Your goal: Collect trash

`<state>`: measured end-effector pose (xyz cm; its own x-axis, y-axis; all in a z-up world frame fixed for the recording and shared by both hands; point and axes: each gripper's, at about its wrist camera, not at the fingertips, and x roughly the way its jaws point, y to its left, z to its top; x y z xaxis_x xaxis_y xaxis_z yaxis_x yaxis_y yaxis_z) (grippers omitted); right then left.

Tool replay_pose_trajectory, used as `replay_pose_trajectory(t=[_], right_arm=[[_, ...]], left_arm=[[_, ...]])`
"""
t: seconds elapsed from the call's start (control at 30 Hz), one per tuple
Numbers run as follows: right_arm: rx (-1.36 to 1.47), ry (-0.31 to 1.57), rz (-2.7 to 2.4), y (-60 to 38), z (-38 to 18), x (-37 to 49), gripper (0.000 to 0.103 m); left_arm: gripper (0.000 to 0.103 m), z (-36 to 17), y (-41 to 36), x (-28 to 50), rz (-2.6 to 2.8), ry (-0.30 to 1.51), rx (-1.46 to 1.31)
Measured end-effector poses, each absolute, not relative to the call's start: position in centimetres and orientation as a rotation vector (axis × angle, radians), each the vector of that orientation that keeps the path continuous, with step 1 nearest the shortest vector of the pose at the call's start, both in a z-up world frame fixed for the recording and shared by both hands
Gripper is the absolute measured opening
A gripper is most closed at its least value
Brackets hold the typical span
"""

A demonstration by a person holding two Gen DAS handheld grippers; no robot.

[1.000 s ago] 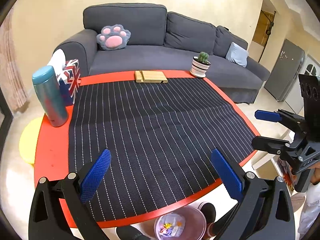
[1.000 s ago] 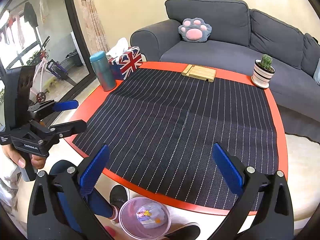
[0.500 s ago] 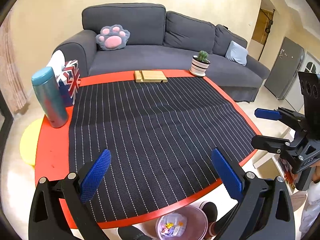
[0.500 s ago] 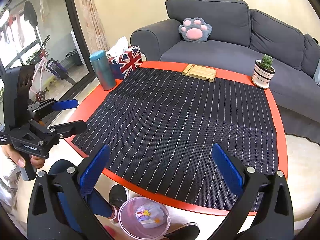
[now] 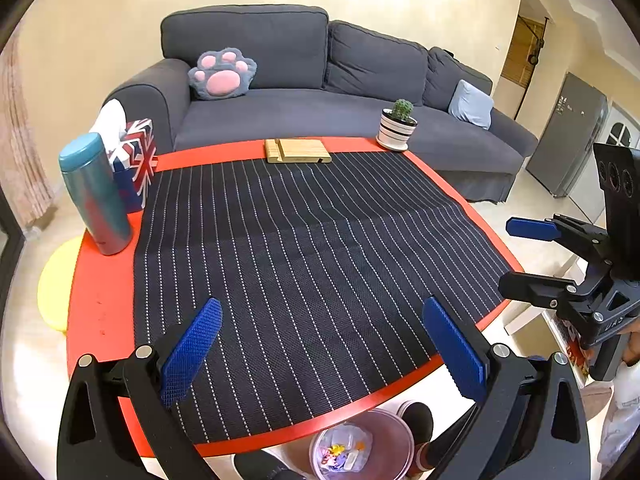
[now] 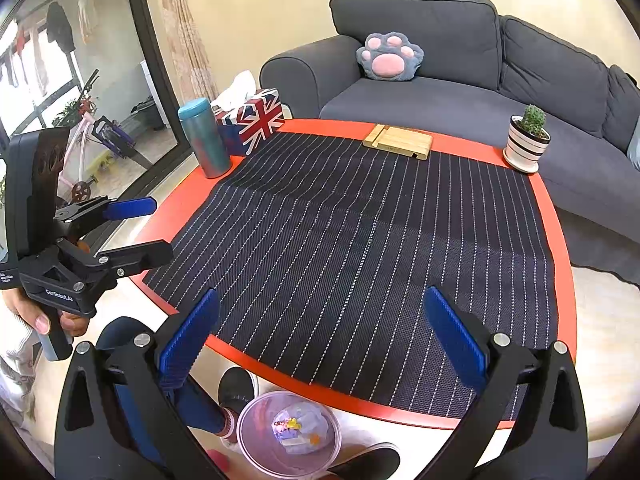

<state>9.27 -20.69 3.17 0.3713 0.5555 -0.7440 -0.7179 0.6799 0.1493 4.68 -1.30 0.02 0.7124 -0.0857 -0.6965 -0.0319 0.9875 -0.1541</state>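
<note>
A clear round bin [image 5: 362,444] stands on the floor under the table's near edge, with small colourful scraps [image 5: 340,450] inside; it also shows in the right wrist view [image 6: 290,432]. My left gripper [image 5: 320,346] is open and empty above the near part of the striped mat [image 5: 312,248]. My right gripper [image 6: 320,344] is open and empty over the near table edge. Each gripper shows in the other's view, the right one [image 5: 532,256] and the left one [image 6: 136,228]. I see no loose trash on the mat.
On the red round table [image 5: 92,304] stand a teal flask [image 5: 94,196], a Union Jack tissue box [image 5: 134,160], a wooden stand [image 5: 298,151] and a potted cactus [image 5: 398,126]. A grey sofa [image 5: 320,92] lies behind. The person's feet [image 6: 236,390] are beside the bin.
Both grippers have stayed nearly still, with only a slight drift of the views. Nothing was taken or let go.
</note>
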Motion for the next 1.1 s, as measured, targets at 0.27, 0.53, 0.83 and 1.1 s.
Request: replay_pose_trajectory(t=[0.27,0.53,0.83,1.1], right_arm=[[-0.212,0.862,0.826,-20.72,3.13,9.24,0.100],[-0.214,0.866,0.825,-20.75,3.02,9.32,0.100],[-0.215,0.871,0.825,-20.77,2.96,9.33,0.100],[-0.214,0.874,0.825,-20.72,2.96,9.39,0.100]], left_arm=[[0.097,0.02,-1.39,4.65,-0.035,0.780,-0.160],[0.097,-0.02,-1.41,4.69,-0.036,0.782,-0.162],[0.097,-0.09,-1.47,4.72,-0.042,0.785,-0.168],[0.097,-0.19,-1.54,4.72,-0.041,0.783,-0.163]])
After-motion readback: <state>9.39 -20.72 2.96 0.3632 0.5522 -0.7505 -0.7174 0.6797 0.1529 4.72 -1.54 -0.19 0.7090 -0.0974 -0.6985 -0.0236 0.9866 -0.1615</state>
